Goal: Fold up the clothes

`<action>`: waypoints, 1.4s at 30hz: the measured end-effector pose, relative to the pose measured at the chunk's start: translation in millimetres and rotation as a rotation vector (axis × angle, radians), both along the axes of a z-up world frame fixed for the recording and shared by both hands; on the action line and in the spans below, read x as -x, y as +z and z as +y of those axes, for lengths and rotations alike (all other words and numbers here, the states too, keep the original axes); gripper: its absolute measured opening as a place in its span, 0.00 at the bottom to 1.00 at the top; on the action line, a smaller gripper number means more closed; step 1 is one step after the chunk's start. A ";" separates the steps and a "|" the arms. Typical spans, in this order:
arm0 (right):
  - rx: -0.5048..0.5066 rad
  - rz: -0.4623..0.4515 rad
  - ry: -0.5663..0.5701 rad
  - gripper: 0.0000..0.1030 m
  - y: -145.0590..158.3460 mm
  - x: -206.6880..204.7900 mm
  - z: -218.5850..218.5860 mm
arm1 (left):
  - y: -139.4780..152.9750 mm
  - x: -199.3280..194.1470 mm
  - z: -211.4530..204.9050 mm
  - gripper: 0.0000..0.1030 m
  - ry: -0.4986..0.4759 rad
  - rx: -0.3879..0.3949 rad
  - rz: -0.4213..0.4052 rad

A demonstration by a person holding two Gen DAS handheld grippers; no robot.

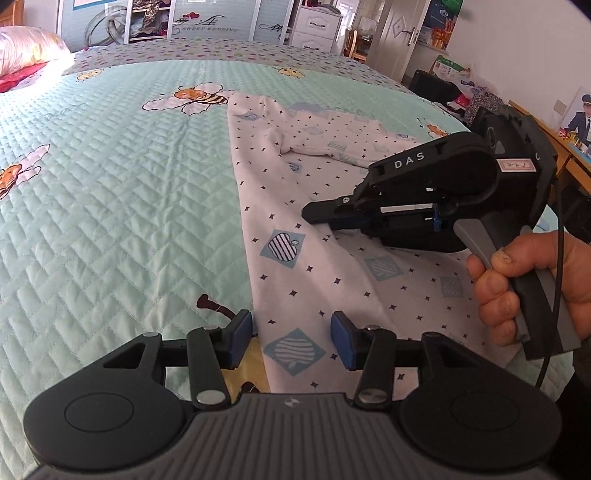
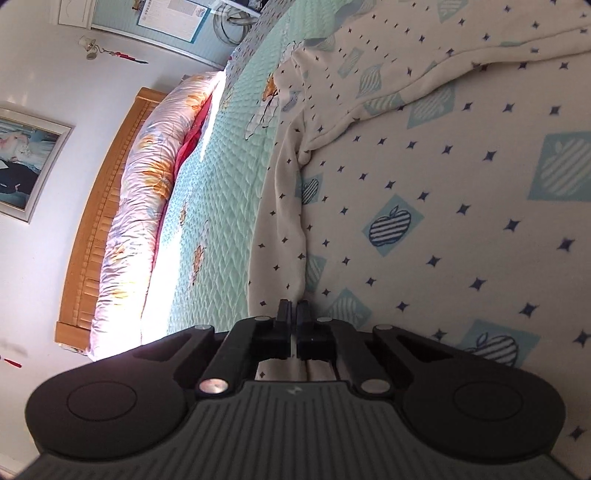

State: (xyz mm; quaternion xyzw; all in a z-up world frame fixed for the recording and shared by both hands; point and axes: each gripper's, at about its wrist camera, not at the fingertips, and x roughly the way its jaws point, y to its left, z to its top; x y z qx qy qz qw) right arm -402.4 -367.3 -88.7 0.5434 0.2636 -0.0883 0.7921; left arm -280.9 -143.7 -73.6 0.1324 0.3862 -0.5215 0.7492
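Between the right tongs' [image 2: 294, 314] pads, jaws pinched together, a fold of the white garment [image 1: 332, 206] is caught, it seems, at its left edge. Over at the left tongs [image 1: 291, 338], the jaws stand half apart, straddling the garment's near edge and gripping nothing. That patterned garment lies spread on the green quilt [image 1: 118, 192], one sleeve already crossed over the body near the far end. Folding looks barely begun; most folds remain, I'd say. "DAS" reads on the right tongs' side, "SWEET WEDDING" on the wardrobe [image 1: 207, 22] behind.
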 end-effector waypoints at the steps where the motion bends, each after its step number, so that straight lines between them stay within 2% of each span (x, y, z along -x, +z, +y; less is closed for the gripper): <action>1: 0.012 0.010 -0.013 0.01 1.4 2.4 -1.4 | -0.3 -0.3 0.6 0.48 0.002 0.000 0.003; 4: 0.052 0.036 0.002 0.01 3.1 3.1 -2.2 | 0.1 1.0 0.0 0.48 0.000 -0.009 -0.008; 8: 0.021 0.021 0.009 0.05 2.1 3.5 -9.4 | 2.9 0.3 -1.6 0.49 -0.007 -0.034 -0.019; 10: 0.033 0.001 -0.013 0.07 7.8 5.8 -14.5 | 8.9 2.0 -2.1 0.49 0.019 -0.054 -0.068; 12: 0.070 -0.019 -0.024 0.07 15.7 1.0 -21.6 | 18.8 1.4 -3.6 0.49 0.023 -0.017 -0.089; 15: 0.084 -0.032 -0.035 0.07 16.9 -18.0 -36.9 | 28.4 -1.5 -19.0 0.52 -0.025 0.060 -0.065; 17: 0.058 -0.033 -0.038 0.08 11.1 -33.5 -47.3 | 28.3 -4.6 -33.9 0.53 -0.062 0.093 -0.043; 20: -0.015 -0.013 -0.116 0.09 1.0 -41.7 -60.9 | 14.0 -13.5 -53.7 0.53 -0.078 0.095 0.018; 23: -0.102 -0.028 -0.194 0.16 -9.6 -42.8 -70.7 | -4.0 -23.5 -58.8 0.53 -0.050 0.086 0.105; 30: -0.175 -0.075 -0.240 0.14 -24.5 -60.9 -73.7 | -4.3 -25.7 -54.9 0.53 -0.063 0.110 0.126; 32: -0.168 -0.080 -0.256 0.11 -24.7 -62.7 -73.8 | -4.1 -24.5 -54.8 0.53 -0.068 0.106 0.118; 34: -0.128 -0.069 -0.261 0.03 -21.6 -62.5 -74.0 | -4.1 -22.9 -54.7 0.53 -0.074 0.102 0.107; 36: -0.037 -0.042 -0.248 0.02 -12.7 -62.4 -75.4 | -4.7 -23.1 -54.5 0.53 -0.073 0.097 0.102; 39: 0.178 0.031 -0.221 0.02 1.3 -67.5 -76.8 | -4.4 -23.8 -56.0 0.53 -0.075 0.086 0.092; 42: 0.047 -0.001 -0.184 0.03 -13.3 -68.8 -88.1 | -4.4 -23.3 -57.7 0.53 -0.084 0.075 0.076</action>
